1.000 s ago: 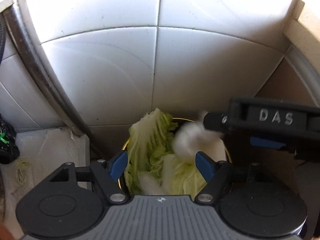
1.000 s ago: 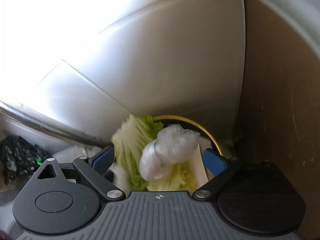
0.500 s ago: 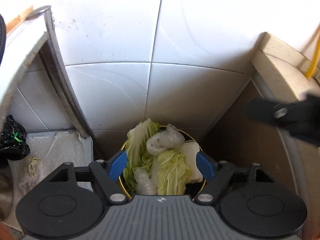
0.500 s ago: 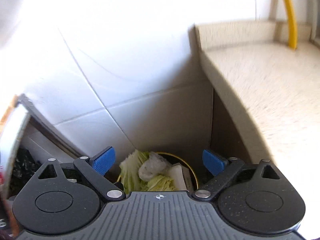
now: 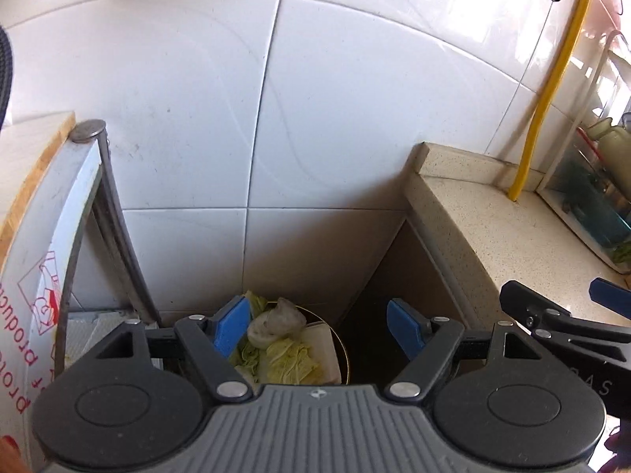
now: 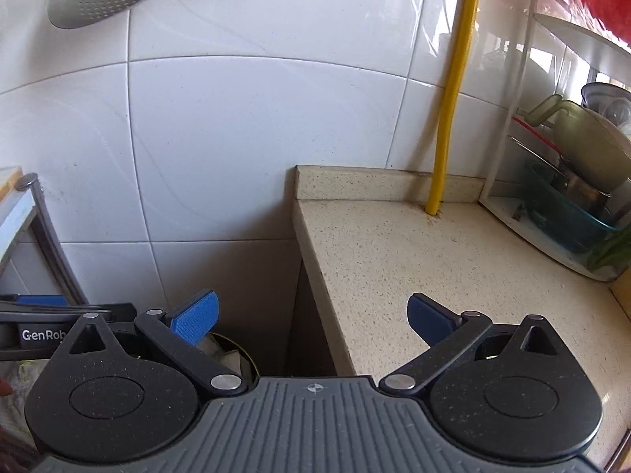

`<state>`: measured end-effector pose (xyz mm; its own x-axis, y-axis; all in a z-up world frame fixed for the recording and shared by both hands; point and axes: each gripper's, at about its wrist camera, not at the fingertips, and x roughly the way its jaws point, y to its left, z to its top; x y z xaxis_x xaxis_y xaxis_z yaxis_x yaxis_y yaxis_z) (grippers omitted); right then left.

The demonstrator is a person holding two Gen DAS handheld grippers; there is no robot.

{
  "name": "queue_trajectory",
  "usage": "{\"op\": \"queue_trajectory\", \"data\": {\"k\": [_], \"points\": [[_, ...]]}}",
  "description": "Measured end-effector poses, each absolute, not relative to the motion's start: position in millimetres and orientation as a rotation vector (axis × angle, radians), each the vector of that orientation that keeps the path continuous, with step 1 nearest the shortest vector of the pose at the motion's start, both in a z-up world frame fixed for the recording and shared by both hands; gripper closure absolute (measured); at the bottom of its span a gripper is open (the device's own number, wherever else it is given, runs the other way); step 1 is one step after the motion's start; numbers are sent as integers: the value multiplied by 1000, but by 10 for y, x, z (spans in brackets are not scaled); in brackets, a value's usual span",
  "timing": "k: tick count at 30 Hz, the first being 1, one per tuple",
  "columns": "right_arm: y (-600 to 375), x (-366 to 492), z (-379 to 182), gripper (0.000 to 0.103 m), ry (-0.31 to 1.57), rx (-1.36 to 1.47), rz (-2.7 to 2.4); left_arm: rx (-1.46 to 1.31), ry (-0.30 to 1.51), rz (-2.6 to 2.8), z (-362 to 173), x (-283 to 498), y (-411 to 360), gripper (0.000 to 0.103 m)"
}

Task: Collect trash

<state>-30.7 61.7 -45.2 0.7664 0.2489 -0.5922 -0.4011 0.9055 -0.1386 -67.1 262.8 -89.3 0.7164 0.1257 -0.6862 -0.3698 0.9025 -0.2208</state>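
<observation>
Down in the gap between the counter (image 5: pixel 493 232) and a metal rack (image 5: pixel 79 181) sits the bin (image 5: pixel 343 358), stuffed with cabbage leaves (image 5: pixel 292 358); a crumpled clear bag (image 5: pixel 276 321) lies on top. The left gripper (image 5: pixel 321 327) hangs above it, jaws apart, nothing between them. The right gripper (image 6: pixel 311 317), just beside it over the counter's edge, has just been opening and stands wide, empty too. A yellow pipe (image 6: pixel 453 90) runs up the tiled wall (image 6: pixel 236 138).
</observation>
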Motion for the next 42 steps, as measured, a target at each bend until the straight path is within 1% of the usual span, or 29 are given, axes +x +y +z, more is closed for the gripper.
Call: {"op": "queue_trajectory", "data": {"k": [15, 21, 23, 25, 32, 36, 38, 42], "points": [[590, -414, -450, 0, 614, -213, 386, -310, 718, 339, -743, -834, 2544, 30], [610, -439, -429, 0, 605, -200, 399, -374, 720, 340, -703, -911, 2612, 29], [609, -442, -424, 0, 604, -197, 403, -388, 707, 333, -697, -933, 2632, 28], [602, -451, -416, 0, 601, -185, 408, -378, 694, 341, -690, -947, 2629, 24], [595, -474, -394, 0, 592, -191, 402, -352, 688, 340, -662, -947, 2619, 23], [580, -487, -378, 0, 590, -186, 399, -341, 670, 333, -649, -975, 2611, 20], [567, -499, -364, 0, 586, -179, 399, -342, 666, 329, -647, -987, 2614, 17], [500, -523, -325, 0, 576, -167, 388, -319, 668, 303, -634, -994, 2551, 17]]}}
